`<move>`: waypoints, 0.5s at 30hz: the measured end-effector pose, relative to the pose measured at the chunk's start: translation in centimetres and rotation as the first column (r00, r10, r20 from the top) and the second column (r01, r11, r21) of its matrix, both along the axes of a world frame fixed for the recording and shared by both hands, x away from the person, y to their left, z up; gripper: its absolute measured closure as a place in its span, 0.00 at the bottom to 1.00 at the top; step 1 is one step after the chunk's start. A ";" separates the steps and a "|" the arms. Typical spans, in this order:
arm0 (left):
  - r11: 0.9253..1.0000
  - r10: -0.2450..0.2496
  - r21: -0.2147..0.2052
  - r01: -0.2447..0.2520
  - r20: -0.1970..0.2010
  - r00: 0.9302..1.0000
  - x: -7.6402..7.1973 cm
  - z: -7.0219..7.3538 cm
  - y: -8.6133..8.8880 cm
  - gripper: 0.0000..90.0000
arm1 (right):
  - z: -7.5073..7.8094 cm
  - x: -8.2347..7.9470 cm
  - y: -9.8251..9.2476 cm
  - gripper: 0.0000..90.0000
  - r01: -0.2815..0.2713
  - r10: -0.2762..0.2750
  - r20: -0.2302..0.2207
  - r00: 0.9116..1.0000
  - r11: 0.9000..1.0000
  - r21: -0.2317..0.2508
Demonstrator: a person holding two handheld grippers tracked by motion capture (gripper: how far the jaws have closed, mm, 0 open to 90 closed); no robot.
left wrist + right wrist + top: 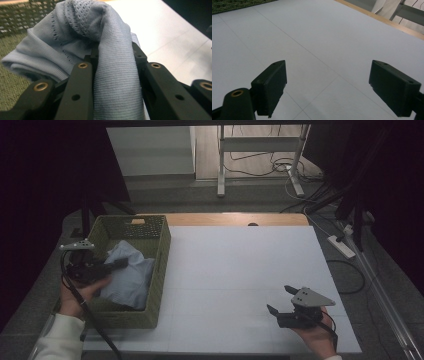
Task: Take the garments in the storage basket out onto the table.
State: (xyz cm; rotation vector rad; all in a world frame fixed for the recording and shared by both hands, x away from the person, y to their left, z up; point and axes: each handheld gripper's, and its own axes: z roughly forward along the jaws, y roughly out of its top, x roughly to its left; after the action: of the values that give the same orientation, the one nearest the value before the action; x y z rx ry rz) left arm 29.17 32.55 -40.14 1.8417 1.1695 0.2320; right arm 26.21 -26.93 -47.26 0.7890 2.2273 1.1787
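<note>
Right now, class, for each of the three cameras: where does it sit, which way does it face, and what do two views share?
High view: above the person's side, looking forward and down on the white table; both hands, left gripper and right gripper show.
Left gripper view: rides the left gripper, looking along jaws clamped on the light blue cloth over the green basket.
Right gripper view: rides the right gripper, facing across the table, jaws open.
Shared: cloth and basket appear in the high and left gripper views.
</note>
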 end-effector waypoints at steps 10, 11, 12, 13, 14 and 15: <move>1.000 0.019 -0.010 -0.018 0.079 0.997 -0.9 0.9 -0.3 0.79 | 0.0 0.0 0.0 0.17 0.000 0.000 0.001 1.000 1.000 -0.003; 1.000 0.019 -0.012 -0.018 0.085 0.996 -1.0 1.0 -0.3 0.79 | 0.0 0.0 0.0 0.17 0.000 0.000 0.000 1.000 1.000 0.000; 1.000 0.020 -0.013 -0.019 0.092 0.996 -1.1 1.0 -0.3 0.79 | 0.0 0.0 0.0 0.17 0.000 0.000 0.000 1.000 1.000 0.002; 1.000 0.020 -0.015 -0.018 0.099 0.995 -1.2 1.1 -0.4 0.79 | 0.0 0.0 0.0 0.17 0.000 0.000 0.000 1.000 1.000 0.003; 1.000 0.019 -0.017 -0.018 0.102 0.995 -1.3 1.1 -0.3 0.79 | 0.0 0.0 0.0 0.17 0.001 -0.001 0.000 1.000 1.000 0.002; 1.000 0.017 -0.018 -0.015 0.103 0.995 -1.3 1.2 -0.3 0.79 | 0.0 0.0 0.0 0.17 0.001 -0.001 0.000 1.000 1.000 0.002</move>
State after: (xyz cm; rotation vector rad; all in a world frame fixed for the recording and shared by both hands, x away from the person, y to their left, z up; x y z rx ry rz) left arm 27.88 32.22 -38.98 1.7847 1.1119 0.3212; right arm 26.23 -26.96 -47.29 0.7907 2.2260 1.1802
